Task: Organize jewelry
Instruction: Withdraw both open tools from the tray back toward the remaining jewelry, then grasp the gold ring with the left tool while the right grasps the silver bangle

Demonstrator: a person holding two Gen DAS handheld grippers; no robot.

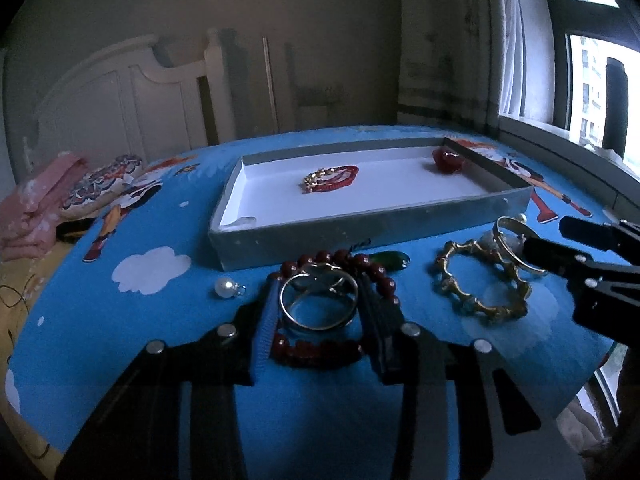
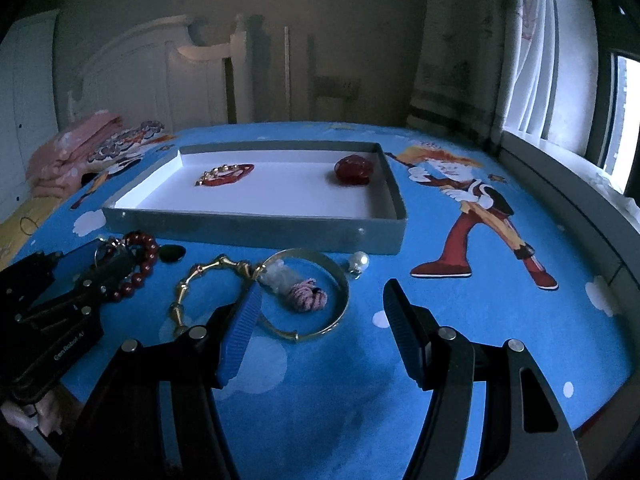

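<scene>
1. Left wrist view: my left gripper (image 1: 318, 304) is closed on a silver metal ring bangle (image 1: 318, 300), a pad touching it on each side. The bangle lies over a dark red beaded bracelet (image 1: 340, 264).
2. Ahead of these fingers stands the shallow grey box tray with a white floor (image 1: 360, 236), holding a red-and-gold bracelet (image 1: 330, 178) and a red lump (image 1: 448, 160). A white pearl bead (image 1: 226, 288) sits to their left.
3. Right wrist view: my right gripper (image 2: 320, 316) stands open, gripping nothing. Its left finger (image 2: 240, 336) reaches over the rim of a plain gold bangle (image 2: 340, 308); a pink knotted cord (image 2: 308, 300) lies inside that bangle.
4. A gold bamboo-link bracelet (image 2: 188, 288) lies left of that finger.
</scene>
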